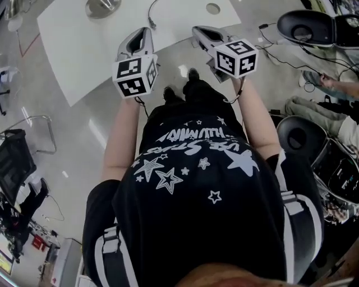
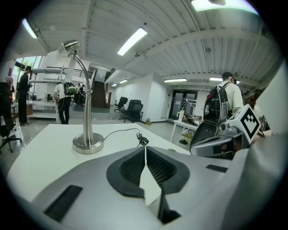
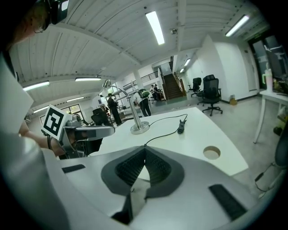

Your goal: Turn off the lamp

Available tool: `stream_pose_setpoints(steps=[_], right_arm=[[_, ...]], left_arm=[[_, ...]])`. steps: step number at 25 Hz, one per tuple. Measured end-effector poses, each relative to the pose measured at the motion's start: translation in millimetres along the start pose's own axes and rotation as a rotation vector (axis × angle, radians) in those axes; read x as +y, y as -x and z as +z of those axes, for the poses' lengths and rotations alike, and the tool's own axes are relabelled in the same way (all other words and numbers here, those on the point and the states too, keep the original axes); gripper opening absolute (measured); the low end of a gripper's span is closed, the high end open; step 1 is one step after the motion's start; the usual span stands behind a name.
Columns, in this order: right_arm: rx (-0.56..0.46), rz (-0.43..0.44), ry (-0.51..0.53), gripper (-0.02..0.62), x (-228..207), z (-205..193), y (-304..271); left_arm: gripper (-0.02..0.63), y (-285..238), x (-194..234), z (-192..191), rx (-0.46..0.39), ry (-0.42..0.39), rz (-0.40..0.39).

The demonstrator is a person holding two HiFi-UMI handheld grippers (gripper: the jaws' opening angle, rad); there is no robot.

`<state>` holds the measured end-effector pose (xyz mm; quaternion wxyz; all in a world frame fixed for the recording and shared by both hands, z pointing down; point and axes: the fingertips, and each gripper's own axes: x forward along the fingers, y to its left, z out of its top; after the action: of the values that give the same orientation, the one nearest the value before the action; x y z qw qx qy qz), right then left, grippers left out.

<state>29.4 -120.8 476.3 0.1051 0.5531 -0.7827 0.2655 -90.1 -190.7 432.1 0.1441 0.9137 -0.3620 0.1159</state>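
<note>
A silver desk lamp (image 2: pixel 85 134) stands on the white table (image 2: pixel 40 148). It has a round base (image 1: pixel 103 7), a curved neck and a small head (image 2: pixel 69 45); whether it is lit I cannot tell. Its black cable runs to an inline switch (image 2: pixel 143 140) lying on the table (image 3: pixel 182 126). My left gripper (image 2: pixel 145 147) is shut with nothing in it, held over the table's near edge, short of the lamp and switch. My right gripper (image 3: pixel 145 148) is likewise shut and empty, beside the left one (image 1: pixel 201 31). Both point toward the table (image 1: pixel 141 33).
A round cable hole (image 3: pixel 211 152) is cut in the table to the right of the switch. Black office chairs (image 1: pixel 305 25) stand to the right of the table. People stand and walk in the background (image 2: pixel 222 96). Another desk (image 2: pixel 186 128) stands farther back.
</note>
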Motion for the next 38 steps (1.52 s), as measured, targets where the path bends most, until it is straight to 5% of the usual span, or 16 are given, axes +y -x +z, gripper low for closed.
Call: stream_pose_setpoints(steps=[15,28,38], right_arm=[[-0.05,0.058,-0.018,0.006,38,-36,43],[-0.12,0.14,0.075,0.006,81,-76,163],[-0.082,0.205,0.143,0.006,97,-69,168]], left_arm=[[0.011,68,-15,-8,-0.065,-0.035,0.069],[0.011,167,-137,-32,-0.142,-0.051,0.133],[0.011,199,-142,-31,-0.159,-0.028,0.207]])
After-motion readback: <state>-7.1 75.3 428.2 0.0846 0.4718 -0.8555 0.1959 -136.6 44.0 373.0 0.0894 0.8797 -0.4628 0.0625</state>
